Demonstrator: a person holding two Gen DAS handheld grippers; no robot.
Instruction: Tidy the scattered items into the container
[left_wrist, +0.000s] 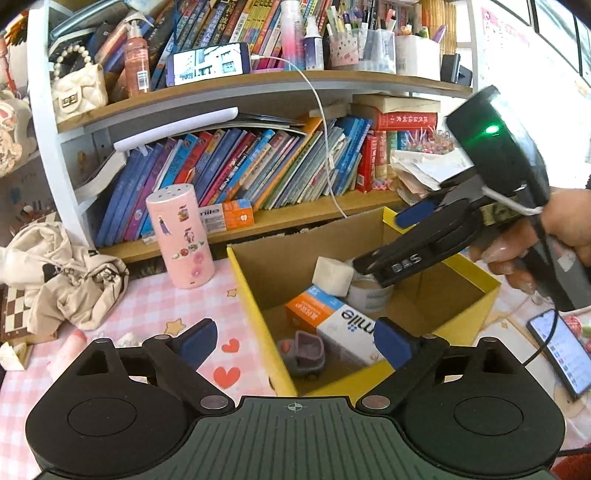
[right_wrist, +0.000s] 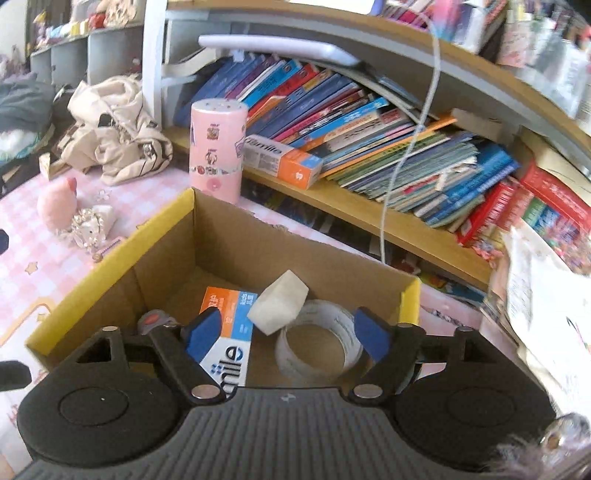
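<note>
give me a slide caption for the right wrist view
Open right gripper above the cardboard box, which holds a white block, tape roll and toothpaste carton.

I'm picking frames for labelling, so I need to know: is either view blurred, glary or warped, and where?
Left wrist view: sharp in the middle, the cardboard box crisp; window glare washes out the top right; the shelf bows from fisheye. Right wrist view: softer, smeared at the right edge over the papers; the white block and tape roll stay readable.
</note>
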